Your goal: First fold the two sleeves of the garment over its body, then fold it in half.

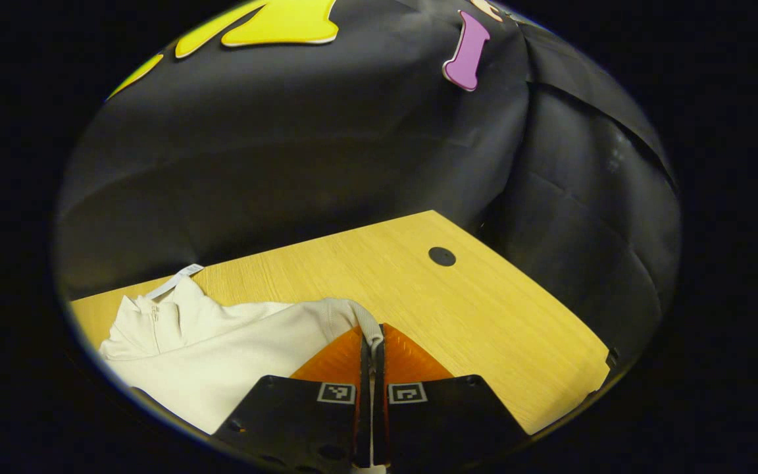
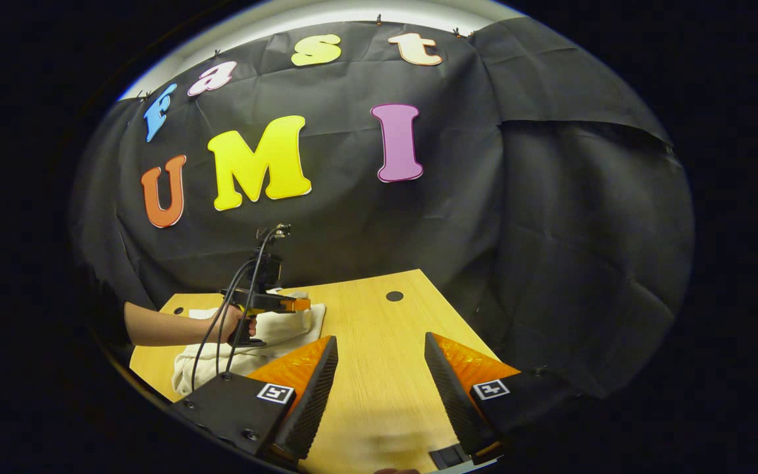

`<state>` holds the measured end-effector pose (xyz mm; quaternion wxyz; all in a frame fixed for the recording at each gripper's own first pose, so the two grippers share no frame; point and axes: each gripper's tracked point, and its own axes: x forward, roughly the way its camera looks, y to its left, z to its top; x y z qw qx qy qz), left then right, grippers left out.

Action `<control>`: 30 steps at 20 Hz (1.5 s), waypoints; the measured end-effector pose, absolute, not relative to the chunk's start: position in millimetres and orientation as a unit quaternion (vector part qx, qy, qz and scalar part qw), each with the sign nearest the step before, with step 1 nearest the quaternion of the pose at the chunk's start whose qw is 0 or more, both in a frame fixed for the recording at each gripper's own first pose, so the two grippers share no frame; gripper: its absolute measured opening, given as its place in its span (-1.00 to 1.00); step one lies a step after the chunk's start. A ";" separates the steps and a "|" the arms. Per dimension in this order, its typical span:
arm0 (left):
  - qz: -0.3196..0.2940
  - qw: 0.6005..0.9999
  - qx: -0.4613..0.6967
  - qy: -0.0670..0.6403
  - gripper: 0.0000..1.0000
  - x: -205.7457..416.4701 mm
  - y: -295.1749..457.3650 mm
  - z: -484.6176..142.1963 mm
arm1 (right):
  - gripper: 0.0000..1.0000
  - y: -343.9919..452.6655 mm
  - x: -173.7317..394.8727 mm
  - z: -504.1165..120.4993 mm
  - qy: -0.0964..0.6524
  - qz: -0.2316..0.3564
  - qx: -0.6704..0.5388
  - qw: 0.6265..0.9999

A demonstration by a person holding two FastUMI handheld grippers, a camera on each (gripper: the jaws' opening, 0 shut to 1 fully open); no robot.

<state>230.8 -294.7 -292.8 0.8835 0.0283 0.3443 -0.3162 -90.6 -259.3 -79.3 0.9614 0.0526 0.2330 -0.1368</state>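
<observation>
A cream zip-neck garment [image 1: 195, 349] lies on the wooden table [image 1: 484, 309], its collar toward the back wall. My left gripper [image 1: 372, 339] is shut on the ribbed cuff of a sleeve [image 1: 353, 313], which arches up from the body to the fingertips. In the right gripper view the garment [image 2: 274, 336] is a pale heap at the table's left, with the left gripper [image 2: 293, 304] held over it by a hand [image 2: 231, 322]. My right gripper [image 2: 379, 352] stands open over bare wood to the right of the garment, with nothing between its fingers.
A dark round hole [image 1: 442, 256] marks the table top near its far right corner. Black cloth hangs close behind and to the right of the table. Cables [image 2: 221, 329] droop from the left gripper. Bare wood [image 2: 385, 368] stretches right of the garment.
</observation>
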 end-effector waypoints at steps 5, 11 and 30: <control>-0.285 0.900 0.031 0.327 -0.59 235.3 -285.8 -295.8 | 0.65 -247.8 -87.0 -78.7 0.238 -0.129 0.058 0.961; -0.220 0.935 0.006 0.279 0.98 220.4 -224.0 -248.6 | 0.66 -209.9 -56.5 -69.4 0.212 -0.085 0.054 0.972; -0.054 0.985 -0.031 0.159 0.96 50.9 -21.3 -96.0 | 0.69 -79.4 -7.8 -62.7 0.168 0.054 0.029 0.984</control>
